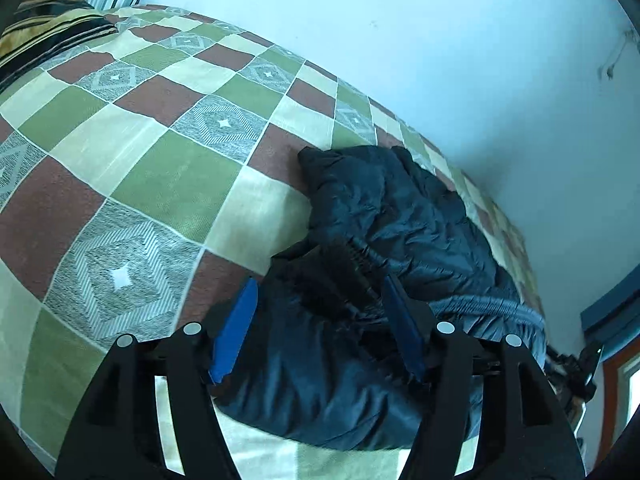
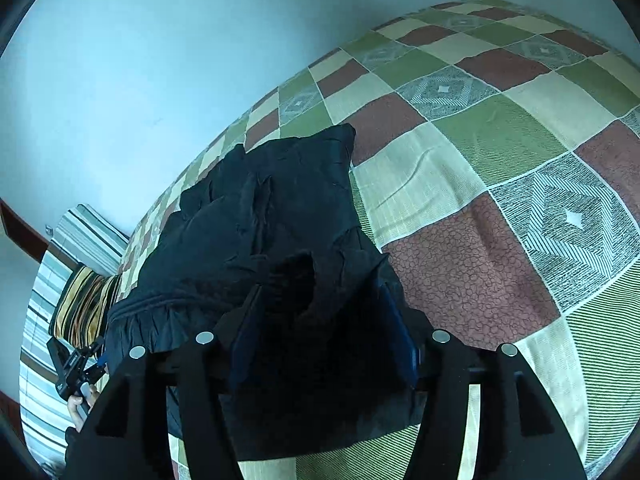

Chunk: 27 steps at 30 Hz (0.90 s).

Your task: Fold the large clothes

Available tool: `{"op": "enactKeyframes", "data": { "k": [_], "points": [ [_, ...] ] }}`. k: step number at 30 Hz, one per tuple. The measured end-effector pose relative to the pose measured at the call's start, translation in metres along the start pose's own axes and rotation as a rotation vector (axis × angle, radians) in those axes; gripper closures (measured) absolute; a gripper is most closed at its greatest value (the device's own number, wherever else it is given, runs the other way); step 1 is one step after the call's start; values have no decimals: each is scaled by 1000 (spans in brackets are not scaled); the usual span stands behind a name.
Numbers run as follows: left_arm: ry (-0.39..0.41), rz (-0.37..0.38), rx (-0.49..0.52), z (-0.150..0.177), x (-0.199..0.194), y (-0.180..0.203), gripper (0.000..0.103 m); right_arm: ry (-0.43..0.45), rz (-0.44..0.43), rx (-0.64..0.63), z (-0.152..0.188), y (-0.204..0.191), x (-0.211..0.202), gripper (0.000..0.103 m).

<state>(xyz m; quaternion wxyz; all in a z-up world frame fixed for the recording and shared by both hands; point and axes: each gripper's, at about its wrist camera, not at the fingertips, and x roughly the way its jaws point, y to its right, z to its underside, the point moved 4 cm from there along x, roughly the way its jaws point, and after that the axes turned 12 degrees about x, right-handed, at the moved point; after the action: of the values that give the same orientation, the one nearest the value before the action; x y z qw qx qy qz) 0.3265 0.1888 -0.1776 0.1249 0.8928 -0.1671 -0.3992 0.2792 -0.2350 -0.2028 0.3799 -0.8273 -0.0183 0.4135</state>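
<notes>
Currently the dark puffer jacket lies bunched on the checked bedspread, toward 3 o'clock by the wall. Left gripper and right gripper both spread wide, fabric between fingers. Judged light, soft, slippery; grip the elastic hem

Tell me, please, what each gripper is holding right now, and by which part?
Neither visibly holds anything: the left gripper and right gripper are open, straddling the bunched near edge of the dark puffer jacket on the bed.
</notes>
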Motion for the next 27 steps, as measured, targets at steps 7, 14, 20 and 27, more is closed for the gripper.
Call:
{"op": "enactKeyframes", "data": {
  "k": [7, 14, 20, 27],
  "points": [
    [-17, -12, 185, 1, 5, 8, 38, -16, 0, -148, -5, -10, 6, 44],
    [-52, -63, 353, 2, 14, 15, 33, -41, 22, -236, -5, -12, 14, 44],
    [-62, 5, 445, -2, 25, 30, 33, -43, 4, -285, -2, -14, 10, 44],
    [-177, 23, 503, -10, 69, 33, 31, -66, 36, -329, -7, -18, 28, 37]
  ]
}}
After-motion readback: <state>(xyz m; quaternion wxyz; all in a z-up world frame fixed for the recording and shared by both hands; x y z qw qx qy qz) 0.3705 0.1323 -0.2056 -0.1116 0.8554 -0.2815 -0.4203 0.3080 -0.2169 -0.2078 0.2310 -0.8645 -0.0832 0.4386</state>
